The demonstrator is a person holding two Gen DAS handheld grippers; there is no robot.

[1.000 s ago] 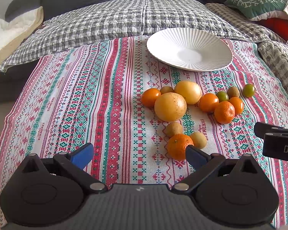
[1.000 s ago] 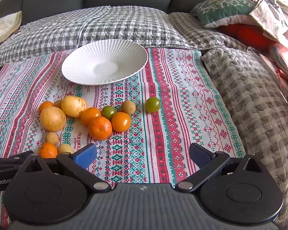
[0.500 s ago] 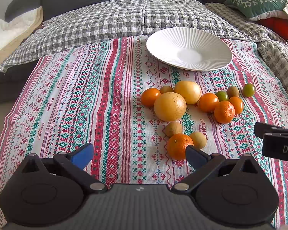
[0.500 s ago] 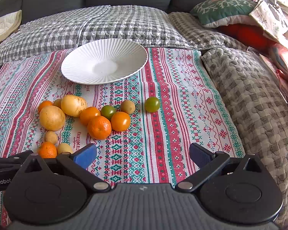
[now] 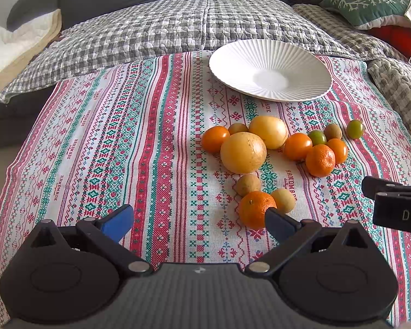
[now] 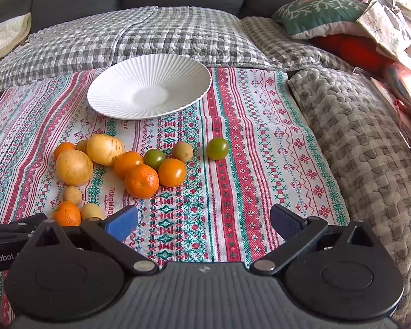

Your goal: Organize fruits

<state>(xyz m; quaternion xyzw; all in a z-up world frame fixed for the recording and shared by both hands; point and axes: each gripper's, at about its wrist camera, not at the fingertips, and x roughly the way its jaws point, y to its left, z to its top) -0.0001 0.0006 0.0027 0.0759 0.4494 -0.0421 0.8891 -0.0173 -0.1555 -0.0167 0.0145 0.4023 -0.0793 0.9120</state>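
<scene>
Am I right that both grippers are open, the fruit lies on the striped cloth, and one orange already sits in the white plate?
Not quite. The white plate holds nothing, as the right wrist view shows. All the fruit, like the nearest orange, lies on the striped cloth, and the left gripper and right gripper are open.

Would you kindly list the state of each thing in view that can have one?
Plate: upright on the cloth, nothing in it.
Fruit pile: loose on the cloth, none on the plate.
Lone green fruit: apart from the pile, on the cloth.
Left gripper: open, holding nothing.
Right gripper: open, holding nothing.
Cloth: spread flat.
</scene>
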